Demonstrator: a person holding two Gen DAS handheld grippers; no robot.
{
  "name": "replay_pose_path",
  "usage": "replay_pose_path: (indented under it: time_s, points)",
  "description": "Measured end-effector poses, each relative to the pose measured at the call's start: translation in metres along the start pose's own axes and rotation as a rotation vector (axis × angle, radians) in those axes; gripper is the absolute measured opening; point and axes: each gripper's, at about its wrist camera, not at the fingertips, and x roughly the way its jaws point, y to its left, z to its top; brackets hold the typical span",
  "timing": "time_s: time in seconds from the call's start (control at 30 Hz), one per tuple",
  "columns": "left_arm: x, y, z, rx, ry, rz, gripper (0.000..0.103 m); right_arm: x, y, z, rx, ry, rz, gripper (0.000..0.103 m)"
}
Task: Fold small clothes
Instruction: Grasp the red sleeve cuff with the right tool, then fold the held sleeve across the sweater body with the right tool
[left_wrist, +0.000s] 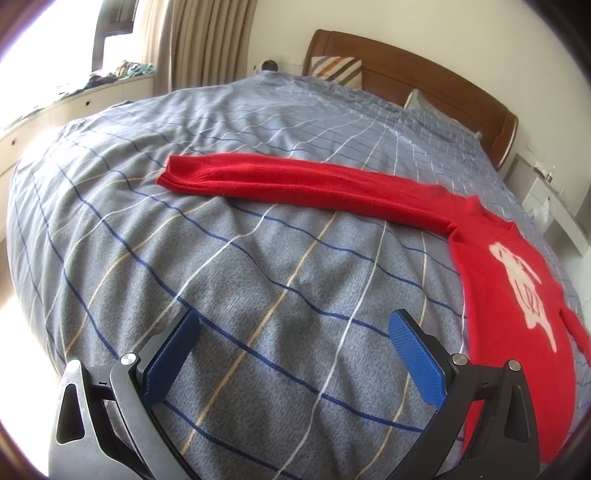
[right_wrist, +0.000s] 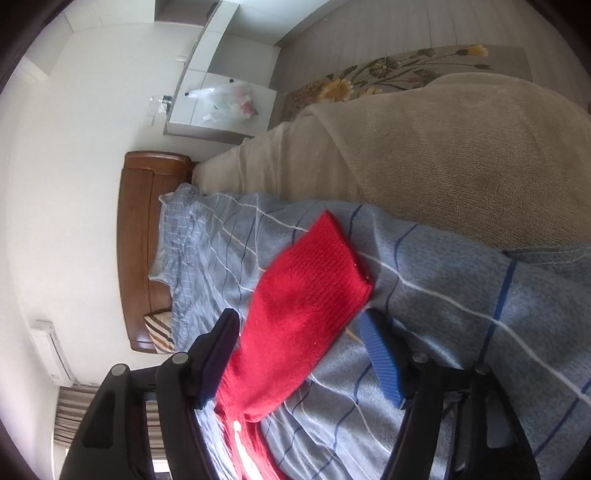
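A red knitted sweater (left_wrist: 480, 266) with a white figure on its front lies flat on the grey-blue checked bedspread (left_wrist: 258, 258), at the right of the left wrist view. One sleeve (left_wrist: 295, 181) stretches straight out to the left. My left gripper (left_wrist: 295, 317) hovers open above bare bedspread, just left of the sweater's body, with nothing between its blue pads. The right wrist view is rolled on its side. There my right gripper (right_wrist: 299, 317) is open around the other sleeve (right_wrist: 306, 295) near its ribbed cuff. The sleeve lies between the jaws, and a gap shows at the blue pad (right_wrist: 380, 354).
A wooden headboard (left_wrist: 406, 70) and a striped pillow (left_wrist: 338, 70) stand at the far end of the bed. A beige blanket (right_wrist: 443, 147) lies beside the bedspread. A white cabinet (right_wrist: 225, 103) with a plastic bag stands by the headboard. Curtains (left_wrist: 199, 40) hang at the back left.
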Motion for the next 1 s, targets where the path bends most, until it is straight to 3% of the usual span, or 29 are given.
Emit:
replay_pose_path:
  time_s: [0.07,0.17,0.3,0.33,0.4,0.43,0.47,0.6,0.77,0.9,1.0]
  points:
    - [0.0,-0.003,0.0,0.007,-0.004,0.005,0.102,0.007,0.003,0.002,-0.018,0.037,-0.083,0.068]
    - [0.0,-0.005,-0.002,0.019,-0.003,0.009,0.102,0.023,-0.008,0.008,-0.003,0.039,-0.123,0.068]
    - [-0.002,-0.006,-0.003,0.024,-0.005,0.006,0.102,0.027,-0.018,0.016,-0.008,-0.069,0.037,0.067]
    - [-0.002,-0.006,-0.003,0.022,-0.004,0.006,0.102,0.028,-0.019,0.015,-0.009,-0.074,0.073,0.061]
    - [-0.002,-0.005,-0.003,0.01,0.0,0.005,0.102,0.03,-0.019,0.017,-0.03,-0.075,0.086,0.037]
    - [-0.002,-0.005,-0.003,0.004,0.001,0.004,0.102,0.031,-0.018,0.018,-0.042,-0.076,0.072,0.017]
    - [-0.003,-0.004,-0.003,0.0,0.001,0.002,0.102,0.029,-0.015,0.018,-0.051,-0.084,0.051,0.008]
    - [-0.006,-0.003,-0.003,-0.013,-0.009,-0.009,0.102,0.017,0.044,-0.001,-0.222,-0.117,0.081,0.008]
    - [-0.006,-0.001,-0.001,-0.024,-0.008,-0.023,0.102,0.03,0.17,-0.086,-0.513,-0.031,0.21,0.008]
    - [-0.007,0.005,0.0,-0.05,-0.011,-0.043,0.102,0.075,0.253,-0.189,-0.69,0.093,0.286,0.008]
    - [-0.007,0.007,0.001,-0.063,-0.009,-0.052,0.102,0.121,0.293,-0.272,-0.818,0.172,0.277,0.008]
